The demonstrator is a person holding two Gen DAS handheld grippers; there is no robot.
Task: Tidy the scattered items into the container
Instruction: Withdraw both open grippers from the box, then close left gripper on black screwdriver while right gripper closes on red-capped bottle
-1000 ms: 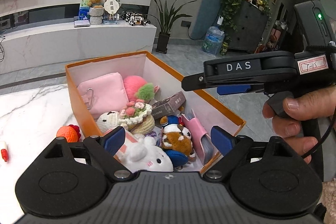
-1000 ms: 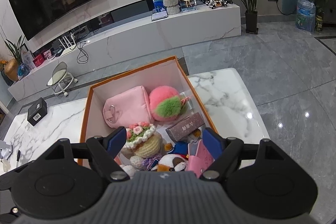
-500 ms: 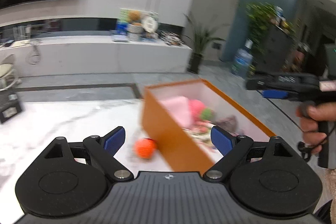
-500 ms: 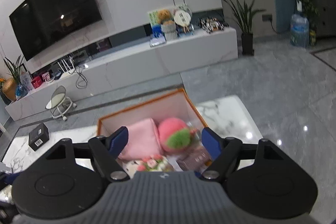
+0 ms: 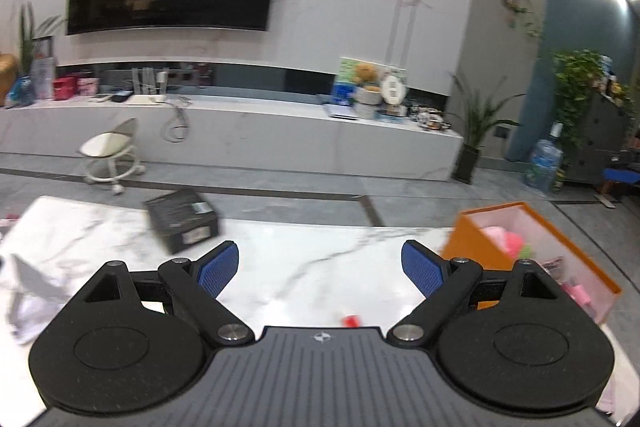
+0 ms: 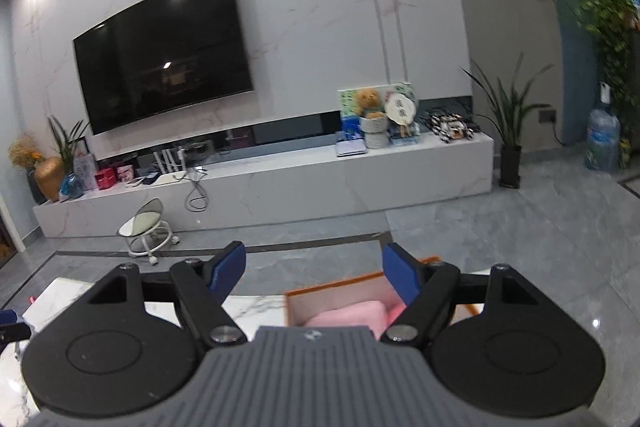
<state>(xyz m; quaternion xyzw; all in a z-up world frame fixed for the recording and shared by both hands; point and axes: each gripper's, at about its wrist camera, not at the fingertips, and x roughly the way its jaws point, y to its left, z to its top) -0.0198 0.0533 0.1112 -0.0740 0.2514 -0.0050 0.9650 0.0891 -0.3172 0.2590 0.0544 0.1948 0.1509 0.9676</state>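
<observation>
left gripper (image 5: 320,269) is spread wide and holds nothing above the marble table (image 5: 304,259); right gripper (image 6: 311,271) is likewise wide and empty. the orange box (image 5: 472,247) stands at the table's right edge with pink soft items inside. a black box (image 5: 182,221) lies near the far edge, and a small red item (image 5: 351,321) lies on the marble just ahead of the left gripper.
</observation>
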